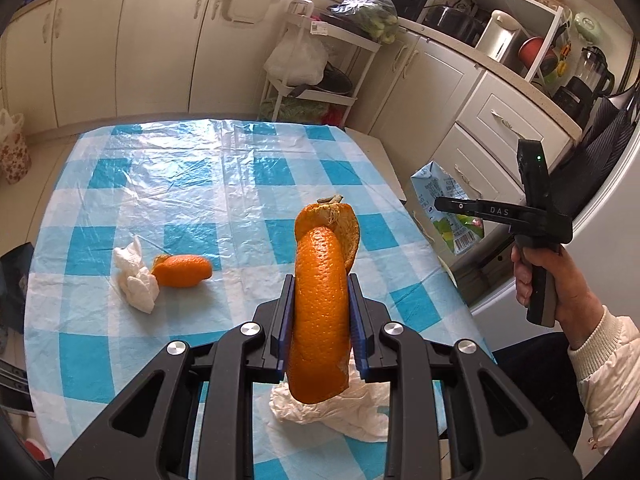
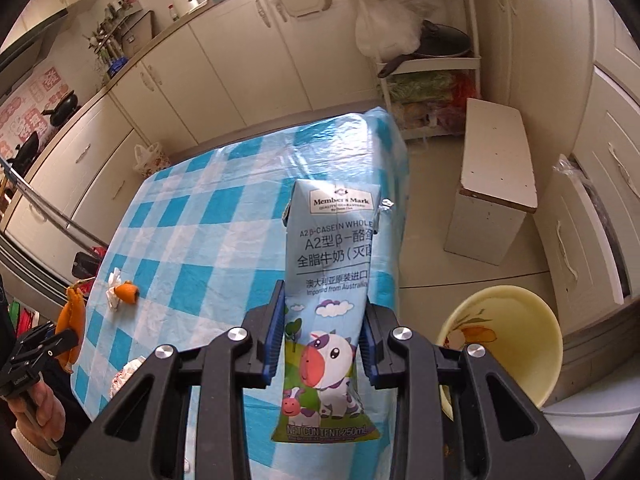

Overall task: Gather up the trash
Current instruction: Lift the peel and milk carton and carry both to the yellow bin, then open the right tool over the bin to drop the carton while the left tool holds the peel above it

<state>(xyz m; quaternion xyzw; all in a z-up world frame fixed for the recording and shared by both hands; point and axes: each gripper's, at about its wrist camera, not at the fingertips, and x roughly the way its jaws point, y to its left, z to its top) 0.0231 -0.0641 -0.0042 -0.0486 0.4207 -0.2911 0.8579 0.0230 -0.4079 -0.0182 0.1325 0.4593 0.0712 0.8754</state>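
Observation:
My left gripper [image 1: 321, 316] is shut on a long orange peel [image 1: 320, 300] and holds it above the checked table [image 1: 224, 184]. A second orange peel [image 1: 184, 271] lies on the table next to a crumpled white tissue [image 1: 134, 278]. Another white tissue [image 1: 344, 412] lies under the held peel at the near edge. My right gripper [image 2: 322, 336] is shut on a blue milk carton [image 2: 328, 304] and holds it beyond the table's right edge. A yellow bin [image 2: 516, 344] stands on the floor to the right of the carton. The right gripper with the carton [image 1: 448, 208] also shows in the left wrist view.
A white stool [image 2: 496, 176] stands on the floor right of the table. A white shelf trolley [image 1: 320, 60] with bags and pans stands behind the table. Cream cabinets [image 1: 140, 48] line the walls. A flowered bag [image 1: 14, 148] sits on the floor at far left.

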